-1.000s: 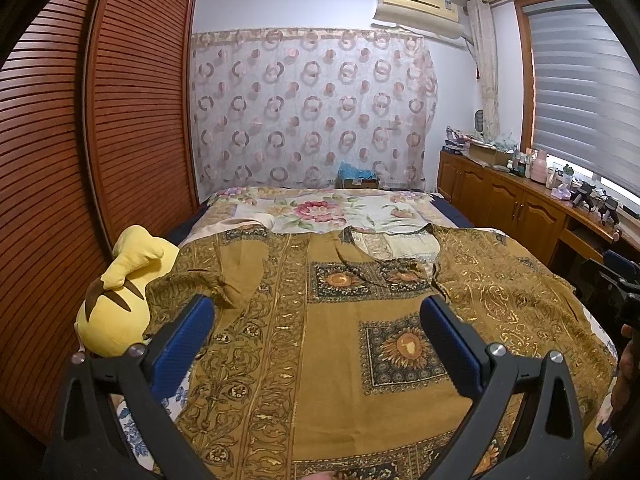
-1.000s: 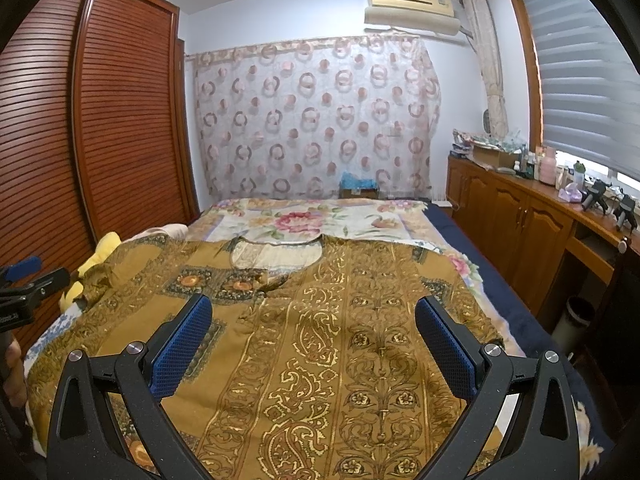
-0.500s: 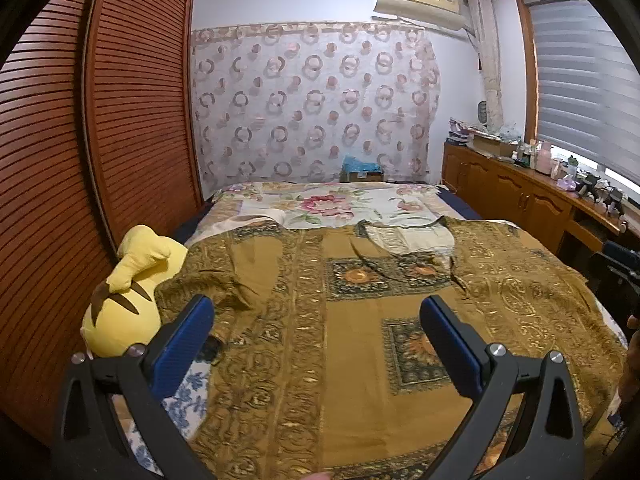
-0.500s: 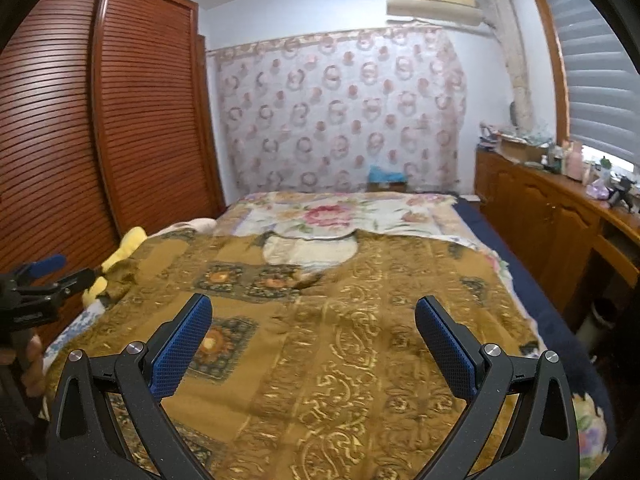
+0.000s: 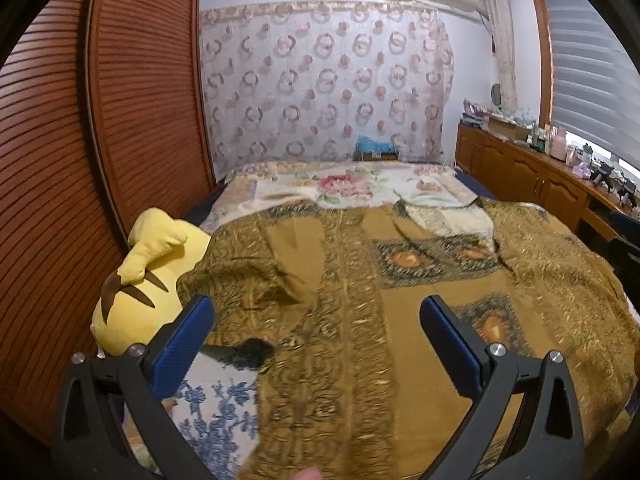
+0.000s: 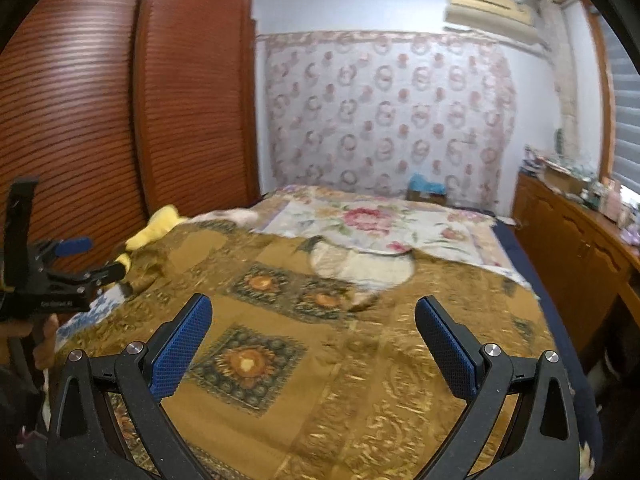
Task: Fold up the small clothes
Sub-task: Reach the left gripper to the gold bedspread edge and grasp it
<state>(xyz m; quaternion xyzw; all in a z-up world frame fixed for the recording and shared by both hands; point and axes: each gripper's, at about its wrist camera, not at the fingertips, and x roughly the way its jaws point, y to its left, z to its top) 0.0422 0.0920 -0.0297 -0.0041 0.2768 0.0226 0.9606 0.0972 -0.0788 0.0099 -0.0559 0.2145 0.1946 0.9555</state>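
Spread flat across the bed (image 5: 360, 184): the gold patterned garment (image 5: 400, 312), neckline toward the far end, left sleeve rumpled against the yellow plush toy (image 5: 140, 280). Not yet gripped by either tool. Left gripper (image 5: 316, 344) poised above the garment's left side, fingers wide apart, nothing between them. Right gripper (image 6: 314, 346) likewise hovering over the middle of the cloth, fingers spread and empty.

Likely trouble, biggest first: pinching the floral bedsheet (image 5: 216, 420) along with the garment's edge, since the thin cloth lies directly on it and the two would lift together. Next, an uneven fold, caused by the bunched left sleeve near the plush toy not being smoothed beforehand. Then a slipping grab, judging by how loose and light the fabric looks. Lesser risk: snagging the small dark item (image 5: 248, 354) lying at the garment's left edge, nature unclear.

Around: louvred wardrobe doors (image 5: 100, 140) tight along the left of the bed, little room for the left hand there. Wooden cabinets (image 6: 580, 248) with clutter on the right. Patterned curtain (image 6: 384, 120) behind. Plush toy directly in the way of any leftward sweep.
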